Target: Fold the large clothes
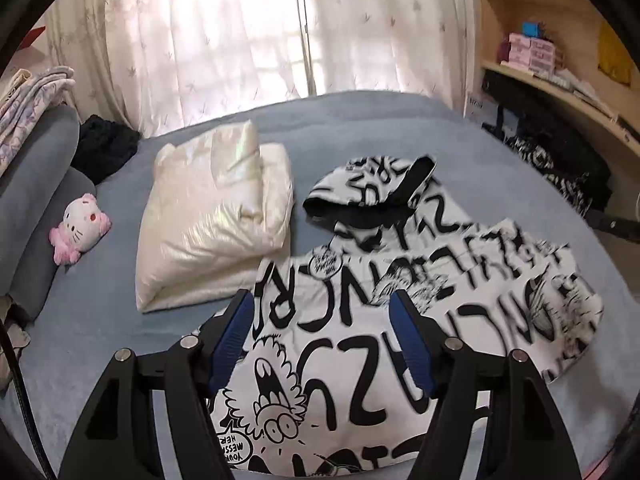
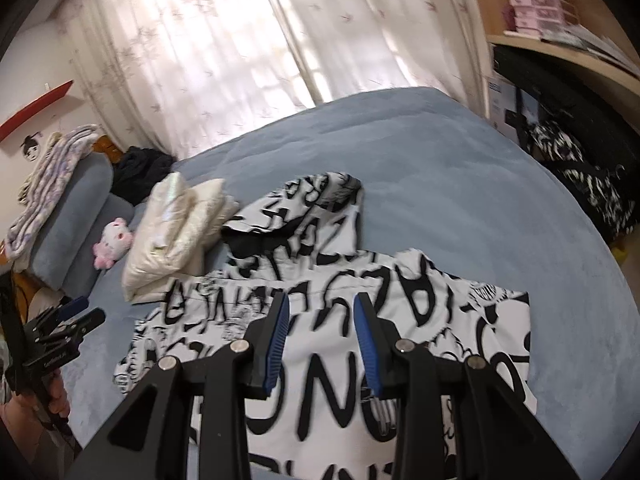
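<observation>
A black-and-white printed hooded jacket [image 1: 400,280] lies folded on a blue-grey bed [image 1: 380,128], its hood [image 1: 360,188] pointing toward the curtained window [image 1: 240,32]. The left gripper [image 1: 322,300] hangs above the garment with its blue-padded jaws spread wide and nothing between them. The right gripper [image 2: 322,304] hovers over the jacket [image 2: 340,320] too, its jaws narrower but apart, gripping nothing. The near edge of the jacket is cut off behind both tools, so its lower hem cannot be seen. Just beside it sits a folded cream puffy coat [image 1: 212,220], with a pink-and-white plush toy [image 1: 80,228] further left against the grey headboard [image 1: 36,184]. A dark garment [image 1: 104,148] by the headboard is too shadowed to identify. At the right wrist view's left edge, the left gripper [image 2: 74,312] appears partly cropped, a hand [image 2: 36,404] below it blurred. Shelves [image 1: 560,40] at right are only partly in view.
</observation>
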Demonstrator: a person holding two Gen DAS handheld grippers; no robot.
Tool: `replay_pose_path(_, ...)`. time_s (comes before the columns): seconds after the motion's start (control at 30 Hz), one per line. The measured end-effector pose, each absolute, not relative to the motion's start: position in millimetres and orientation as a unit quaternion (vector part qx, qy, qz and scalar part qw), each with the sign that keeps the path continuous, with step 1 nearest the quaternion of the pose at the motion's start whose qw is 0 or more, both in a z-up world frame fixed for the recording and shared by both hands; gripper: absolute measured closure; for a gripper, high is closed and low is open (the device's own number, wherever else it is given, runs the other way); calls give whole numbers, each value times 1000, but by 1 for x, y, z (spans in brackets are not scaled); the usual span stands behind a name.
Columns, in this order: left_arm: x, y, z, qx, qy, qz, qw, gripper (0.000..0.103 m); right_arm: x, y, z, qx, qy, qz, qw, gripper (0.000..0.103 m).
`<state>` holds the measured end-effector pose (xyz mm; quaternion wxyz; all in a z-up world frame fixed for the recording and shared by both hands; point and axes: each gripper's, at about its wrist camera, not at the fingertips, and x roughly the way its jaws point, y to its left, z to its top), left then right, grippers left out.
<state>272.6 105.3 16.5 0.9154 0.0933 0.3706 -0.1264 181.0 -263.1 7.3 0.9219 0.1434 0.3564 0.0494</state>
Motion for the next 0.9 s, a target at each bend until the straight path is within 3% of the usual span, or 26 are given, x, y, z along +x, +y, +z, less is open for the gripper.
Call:
replay_pose_path(0.27, 293, 98, 64, 93, 343, -123, 926, 28, 191, -243, 50, 112, 341, 65, 931, 70)
replay_pose_path(0.5, 367, 70, 90, 112, 327, -117, 931, 28, 255, -256, 73, 133, 333, 61, 931, 70)
replay_pose_path(0.9, 549, -21, 4, 131, 387, -92, 908, 28, 456, -260, 10, 143, 400, 41, 904, 70)
